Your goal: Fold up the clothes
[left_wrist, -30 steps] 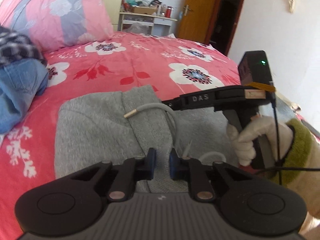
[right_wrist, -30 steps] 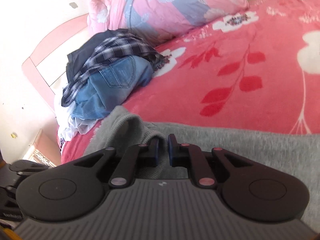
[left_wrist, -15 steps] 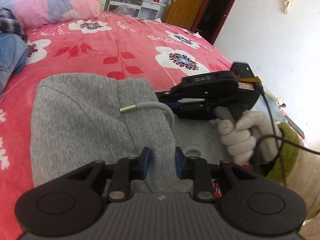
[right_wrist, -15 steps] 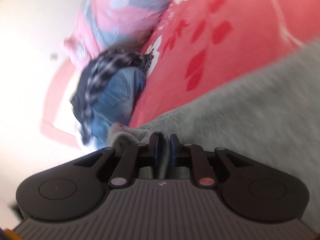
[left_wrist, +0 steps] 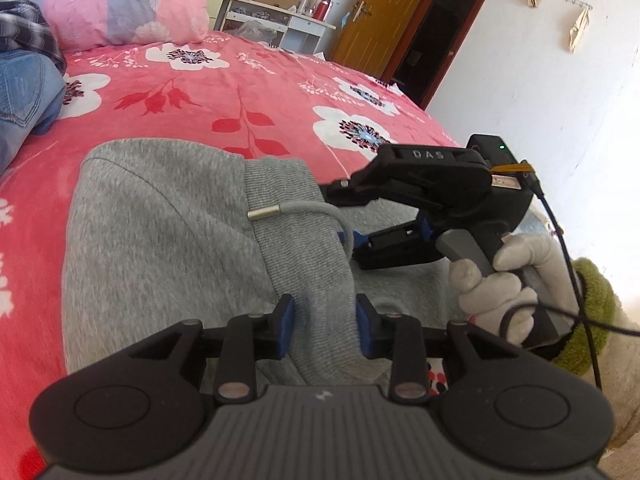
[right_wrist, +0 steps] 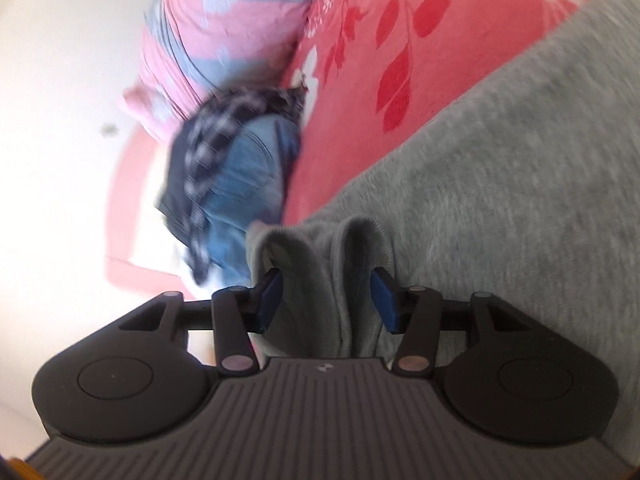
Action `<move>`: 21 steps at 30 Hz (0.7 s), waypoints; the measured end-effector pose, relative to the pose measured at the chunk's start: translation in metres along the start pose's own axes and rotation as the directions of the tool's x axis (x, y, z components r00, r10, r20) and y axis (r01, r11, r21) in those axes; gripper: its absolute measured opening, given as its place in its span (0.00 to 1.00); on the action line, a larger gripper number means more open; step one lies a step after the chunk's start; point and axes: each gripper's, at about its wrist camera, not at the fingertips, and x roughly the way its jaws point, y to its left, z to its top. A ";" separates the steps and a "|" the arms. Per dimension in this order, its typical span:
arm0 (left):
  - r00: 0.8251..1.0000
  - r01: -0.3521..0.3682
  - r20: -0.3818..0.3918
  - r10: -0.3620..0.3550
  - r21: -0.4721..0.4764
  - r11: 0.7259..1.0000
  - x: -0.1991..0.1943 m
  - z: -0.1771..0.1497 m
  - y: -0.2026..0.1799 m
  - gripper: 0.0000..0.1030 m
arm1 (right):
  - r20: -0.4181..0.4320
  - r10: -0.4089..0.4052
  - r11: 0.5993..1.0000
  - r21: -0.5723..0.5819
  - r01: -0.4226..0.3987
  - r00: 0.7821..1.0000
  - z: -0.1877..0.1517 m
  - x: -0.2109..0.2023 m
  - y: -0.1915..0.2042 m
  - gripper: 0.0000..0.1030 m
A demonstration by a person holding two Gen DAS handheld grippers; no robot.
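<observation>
Left wrist view: the grey hoodie [left_wrist: 168, 240] lies flat on the bed [left_wrist: 248, 92], which carries a red floral cover. The hoodie serves as the landmark for all positions below.

Left gripper [left_wrist: 324, 330]: at the near edge of the hoodie. Its blue-padded fingers [left_wrist: 285, 328] are spread, with the ribbed grey band of the hoodie between them. The pads are not pressed onto the fabric.

Right gripper [left_wrist: 346, 216]: at the right side of the hoodie, held by a gloved hand [left_wrist: 508, 280]. Its fingers stand apart, close to the drawcord [left_wrist: 304, 211], whose metal tip points left across the ribbed band.

Right wrist view (blurred, tilted): the right gripper [right_wrist: 326, 300] has its fingers spread on either side of a bunched fold of the hoodie [right_wrist: 480, 180]. Neither pad clamps the fold.

Beyond the far left corner of the hoodie: a pile of jeans [right_wrist: 244, 184] and a plaid garment [right_wrist: 208, 148], with a pink floral pillow [left_wrist: 120, 0] behind them.
</observation>
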 end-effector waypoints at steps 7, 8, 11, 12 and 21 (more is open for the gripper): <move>0.998 0.042 0.056 -0.039 -0.055 0.998 -0.006 -0.013 0.012 0.34 | 0.058 -0.132 0.990 -0.042 0.135 0.990 0.001 -0.004 0.012 0.62; 0.997 0.045 0.061 -0.042 -0.059 0.997 -0.006 -0.014 0.013 0.34 | 0.050 -0.124 0.991 -0.033 0.126 0.991 0.004 0.000 0.011 0.64; 0.996 0.057 0.077 -0.051 -0.073 0.996 -0.007 -0.017 0.016 0.34 | 0.023 -0.089 0.996 -0.021 0.090 0.996 0.012 0.015 0.010 0.71; 0.995 0.061 0.082 -0.054 -0.077 0.995 -0.008 -0.018 0.017 0.34 | 0.015 -0.076 0.997 -0.016 0.076 0.997 0.014 0.019 0.010 0.73; 0.992 0.062 0.119 -0.052 -0.089 0.994 -0.009 -0.026 0.019 0.44 | -0.036 -0.046 0.995 -0.096 0.042 0.998 -0.005 0.031 0.030 0.79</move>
